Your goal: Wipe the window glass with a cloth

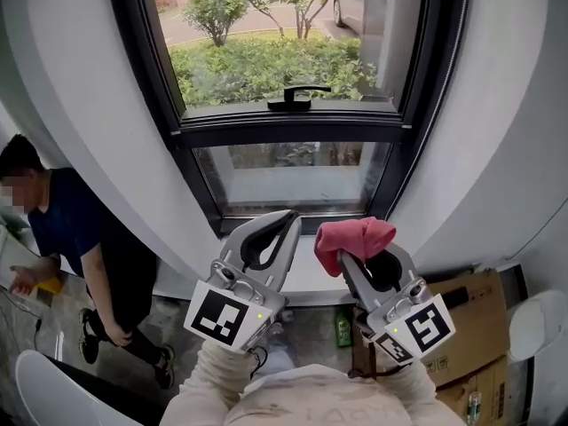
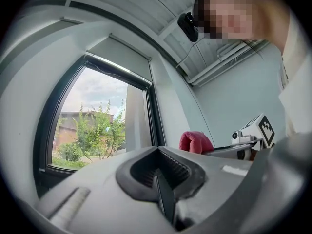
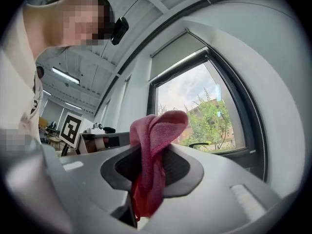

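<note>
Cloth pinched in right tool — left tool closed, empty.

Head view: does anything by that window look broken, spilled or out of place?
Nothing looks broken or spilled. The pink cloth sits bunched in the right gripper, flopping over its tips, not against the glass. Only clutter: a green bottle and cardboard box on the floor below.
</note>
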A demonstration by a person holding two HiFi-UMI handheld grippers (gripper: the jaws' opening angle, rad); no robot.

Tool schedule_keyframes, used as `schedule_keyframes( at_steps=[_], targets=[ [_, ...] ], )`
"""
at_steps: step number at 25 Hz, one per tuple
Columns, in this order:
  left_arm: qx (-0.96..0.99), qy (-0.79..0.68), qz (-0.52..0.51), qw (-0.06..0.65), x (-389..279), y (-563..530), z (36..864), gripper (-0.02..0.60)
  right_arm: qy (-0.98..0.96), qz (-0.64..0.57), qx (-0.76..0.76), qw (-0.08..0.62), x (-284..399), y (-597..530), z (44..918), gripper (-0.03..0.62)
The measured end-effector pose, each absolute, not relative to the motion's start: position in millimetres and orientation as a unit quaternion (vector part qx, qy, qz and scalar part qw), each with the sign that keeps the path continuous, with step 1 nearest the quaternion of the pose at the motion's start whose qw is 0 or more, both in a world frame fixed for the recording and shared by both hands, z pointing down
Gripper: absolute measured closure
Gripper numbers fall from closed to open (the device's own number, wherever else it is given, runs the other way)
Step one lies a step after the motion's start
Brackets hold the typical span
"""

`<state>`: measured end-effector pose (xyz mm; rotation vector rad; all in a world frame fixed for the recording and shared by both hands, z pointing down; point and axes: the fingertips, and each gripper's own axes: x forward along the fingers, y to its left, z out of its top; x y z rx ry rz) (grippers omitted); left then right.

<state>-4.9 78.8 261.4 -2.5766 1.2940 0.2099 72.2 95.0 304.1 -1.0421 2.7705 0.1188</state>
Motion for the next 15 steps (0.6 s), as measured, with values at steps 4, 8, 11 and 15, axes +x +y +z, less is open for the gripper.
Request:
schedule_keyframes(
  at_steps=[4, 8, 11, 15],
  targets=[
    [-0.886, 0.44, 0.068, 0.13, -33.0, 32.3, 258.9, 0.581, 0.93, 0.034, -0.355, 0.088, 41.6, 49.6, 303.7, 0.468],
    [-0.888, 0.432, 0.073, 0.137, -64.2, -9.1, 252.8, 0.581, 0.928, 0.036, -0.361, 0.086, 7.9, 9.4, 299.1, 0.468],
    [-0.893, 0.423, 0.074, 0.136, -84.7, -34.8, 248.5, 0.581, 0.924, 0.037, -0.37, 0.085, -13.2, -18.8, 292.3, 0.468],
    [-0.9, 0.407, 0.08, 0.134, -106.8, -60.6, 243.1, 0.581, 0.917, 0.042, -0.39, 0.077, -33.4, -48.8, 281.9, 0.468]
  ],
)
